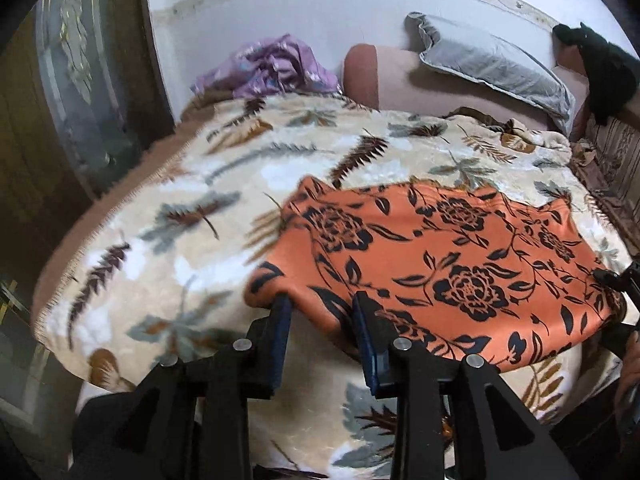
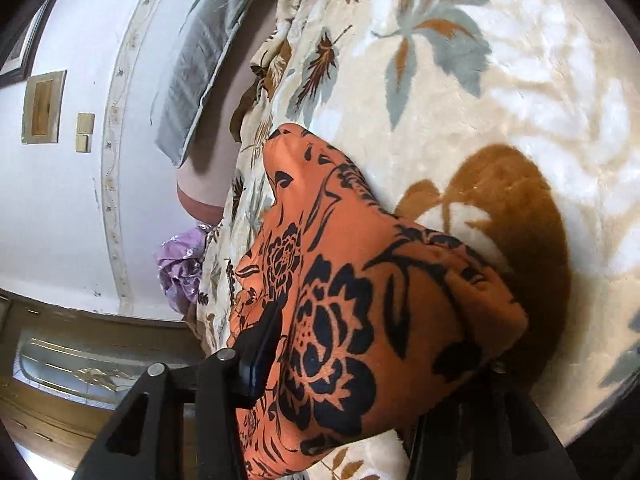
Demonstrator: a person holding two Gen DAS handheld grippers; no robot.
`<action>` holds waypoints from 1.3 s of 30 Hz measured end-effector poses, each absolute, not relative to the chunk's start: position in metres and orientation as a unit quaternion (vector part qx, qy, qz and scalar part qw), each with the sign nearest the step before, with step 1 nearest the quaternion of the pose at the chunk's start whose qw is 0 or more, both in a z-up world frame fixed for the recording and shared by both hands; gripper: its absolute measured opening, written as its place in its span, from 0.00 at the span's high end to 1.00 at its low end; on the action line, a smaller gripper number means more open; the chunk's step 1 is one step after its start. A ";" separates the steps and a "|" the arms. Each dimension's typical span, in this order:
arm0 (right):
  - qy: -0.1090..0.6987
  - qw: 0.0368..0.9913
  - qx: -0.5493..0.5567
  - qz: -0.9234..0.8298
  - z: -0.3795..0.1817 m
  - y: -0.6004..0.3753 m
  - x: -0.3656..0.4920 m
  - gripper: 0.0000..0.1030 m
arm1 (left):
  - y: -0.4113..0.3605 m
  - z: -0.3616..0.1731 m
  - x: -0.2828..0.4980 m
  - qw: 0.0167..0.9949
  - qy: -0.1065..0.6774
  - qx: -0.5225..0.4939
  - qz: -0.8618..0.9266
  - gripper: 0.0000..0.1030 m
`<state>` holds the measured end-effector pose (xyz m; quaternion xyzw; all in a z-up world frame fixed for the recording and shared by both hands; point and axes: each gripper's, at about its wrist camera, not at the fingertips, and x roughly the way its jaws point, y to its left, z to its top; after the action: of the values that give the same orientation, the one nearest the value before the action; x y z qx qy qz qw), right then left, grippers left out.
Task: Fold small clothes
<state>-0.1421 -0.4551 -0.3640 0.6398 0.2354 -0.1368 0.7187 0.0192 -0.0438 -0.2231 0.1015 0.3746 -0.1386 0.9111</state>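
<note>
Both grippers: matte black plastic frames w/ triangular cut-outs, round silver pins at the linkage joints. Left gripper [image 1: 322, 308] fingers had dark blue pads; right gripper [image 2: 384, 344] likewise.

Soft daylight, mild motion blur throughout, strong fisheye bending with black vignetted corners.

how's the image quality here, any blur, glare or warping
Left wrist view: the patterned blanket is motion-smeared at left, the orange floral cloth sharper, and the wall border bows from the fisheye. Right wrist view: rolled sideways, bright sheen on the blanket, the cloth slightly soft.
</note>
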 end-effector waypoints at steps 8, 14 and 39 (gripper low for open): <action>0.237 0.714 0.646 -0.124 -0.367 -0.456 -0.141 0.50 | -0.044 -0.185 0.008 0.940 0.300 0.131 -0.093 0.48; 0.243 0.719 0.641 -0.116 -0.364 -0.450 -0.130 0.50 | -0.064 -0.192 0.008 0.931 0.320 0.128 -0.120 0.47; 0.300 0.832 0.416 -0.213 -0.321 -0.416 -0.099 0.75 | -0.049 -0.278 0.050 0.888 0.433 0.121 -0.094 0.39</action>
<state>-0.0988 -0.4157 -0.3212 0.4162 0.2995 -0.2129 0.8317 0.0504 -0.0486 -0.2781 0.1207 0.4326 -0.0941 0.8885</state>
